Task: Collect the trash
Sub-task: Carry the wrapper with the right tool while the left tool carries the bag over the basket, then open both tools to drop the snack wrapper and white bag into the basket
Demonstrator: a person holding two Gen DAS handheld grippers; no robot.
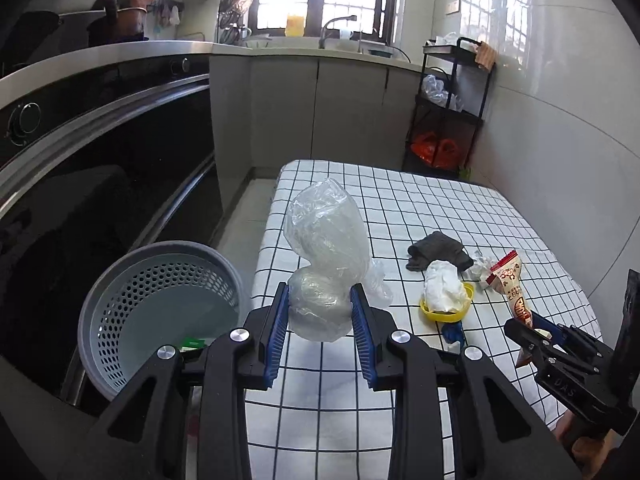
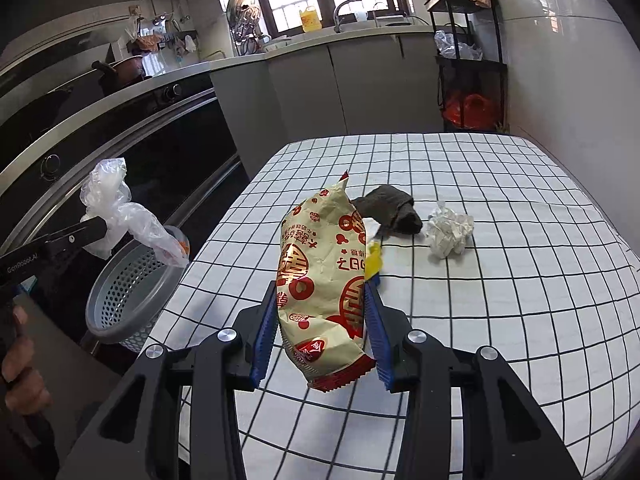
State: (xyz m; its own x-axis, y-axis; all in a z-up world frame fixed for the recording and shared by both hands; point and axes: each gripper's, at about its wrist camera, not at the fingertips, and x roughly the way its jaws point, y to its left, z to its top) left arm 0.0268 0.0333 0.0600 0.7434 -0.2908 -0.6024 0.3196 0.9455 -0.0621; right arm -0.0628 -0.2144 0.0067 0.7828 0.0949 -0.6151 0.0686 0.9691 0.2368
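Two pieces are in my grip: left tool (image 1: 322,312) clamped on the clear plastic bag (image 1: 326,248) near the grey bin (image 1: 160,312), right tool (image 2: 320,320) pinching the snack wrapper (image 2: 320,280). Left on the surface (image 2: 500,320): dark cloth (image 2: 390,210), crumpled paper (image 2: 448,230).
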